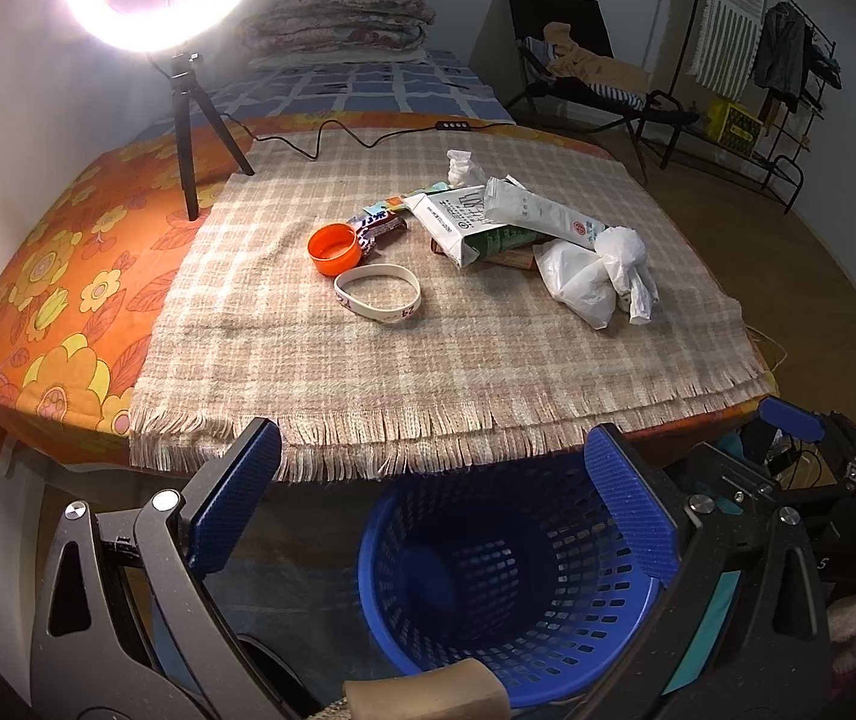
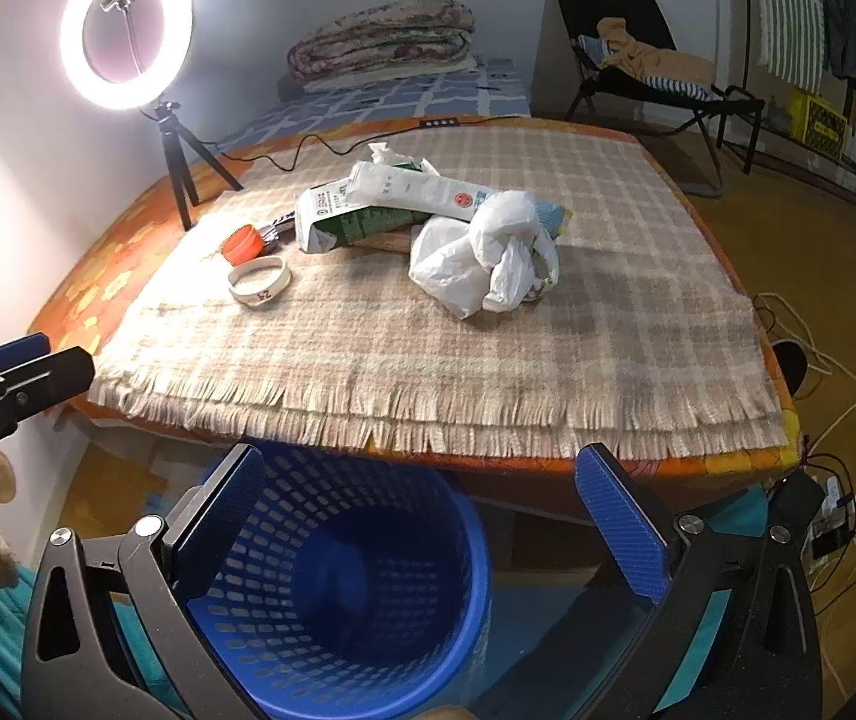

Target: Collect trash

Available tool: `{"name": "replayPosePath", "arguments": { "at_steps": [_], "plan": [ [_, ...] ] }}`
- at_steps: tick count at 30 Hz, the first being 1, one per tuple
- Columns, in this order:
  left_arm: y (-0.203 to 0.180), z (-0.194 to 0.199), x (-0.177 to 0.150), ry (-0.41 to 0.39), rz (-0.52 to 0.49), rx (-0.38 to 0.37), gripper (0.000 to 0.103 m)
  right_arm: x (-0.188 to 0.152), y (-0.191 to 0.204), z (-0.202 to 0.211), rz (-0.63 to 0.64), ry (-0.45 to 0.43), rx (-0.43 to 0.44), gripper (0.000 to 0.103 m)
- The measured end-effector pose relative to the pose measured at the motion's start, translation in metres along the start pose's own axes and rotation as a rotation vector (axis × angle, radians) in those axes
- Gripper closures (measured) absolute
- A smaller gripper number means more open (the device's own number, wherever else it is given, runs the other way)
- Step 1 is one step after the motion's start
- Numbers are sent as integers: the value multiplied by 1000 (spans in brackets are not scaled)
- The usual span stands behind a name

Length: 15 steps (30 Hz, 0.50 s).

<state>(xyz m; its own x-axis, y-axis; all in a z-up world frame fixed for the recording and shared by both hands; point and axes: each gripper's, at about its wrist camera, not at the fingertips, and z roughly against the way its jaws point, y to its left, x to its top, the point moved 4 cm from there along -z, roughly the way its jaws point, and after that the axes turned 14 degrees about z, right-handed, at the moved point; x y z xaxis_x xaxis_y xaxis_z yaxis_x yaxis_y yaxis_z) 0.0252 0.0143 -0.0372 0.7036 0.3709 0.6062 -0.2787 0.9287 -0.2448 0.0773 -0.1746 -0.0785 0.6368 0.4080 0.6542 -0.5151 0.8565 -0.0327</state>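
Trash lies on the plaid cloth (image 1: 368, 372) of the table: an orange cap (image 1: 335, 247), a white wristband (image 1: 377, 294), a snack wrapper (image 1: 380, 225), a white-green carton (image 1: 458, 222), a long white packet (image 1: 539, 213), a crumpled tissue (image 1: 464, 167) and a knotted white plastic bag (image 1: 599, 276). The bag (image 2: 482, 258), carton (image 2: 344, 219), cap (image 2: 242, 243) and wristband (image 2: 259, 280) also show in the right wrist view. A blue mesh basket (image 1: 512, 588) (image 2: 338, 588) stands on the floor below the table's front edge. My left gripper (image 1: 434, 498) and right gripper (image 2: 422, 516) are open, empty, above the basket.
A lit ring light on a tripod (image 1: 188, 120) stands at the table's back left, its cable (image 1: 338, 135) running along the back. A bed with folded blankets (image 1: 338, 18), a chair (image 1: 572, 66) and a clothes rack (image 1: 776, 60) stand behind. Cables and a power strip (image 2: 830, 516) lie on the floor at right.
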Motion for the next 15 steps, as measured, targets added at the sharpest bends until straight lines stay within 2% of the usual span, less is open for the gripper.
{"name": "replayPosePath", "arguments": {
  "at_steps": [3, 9, 15],
  "plan": [
    [1, -2, -2, 0, -2, 2, 0, 0, -2, -2, 10, -9, -5, 1],
    [7, -6, 3, 7, 15, 27, 0, -5, -11, -10, -21, 8, 56, 1],
    [15, -15, 15, 17, 18, 52, 0, -5, -23, -19, -47, 42, 83, 1]
  ]
}}
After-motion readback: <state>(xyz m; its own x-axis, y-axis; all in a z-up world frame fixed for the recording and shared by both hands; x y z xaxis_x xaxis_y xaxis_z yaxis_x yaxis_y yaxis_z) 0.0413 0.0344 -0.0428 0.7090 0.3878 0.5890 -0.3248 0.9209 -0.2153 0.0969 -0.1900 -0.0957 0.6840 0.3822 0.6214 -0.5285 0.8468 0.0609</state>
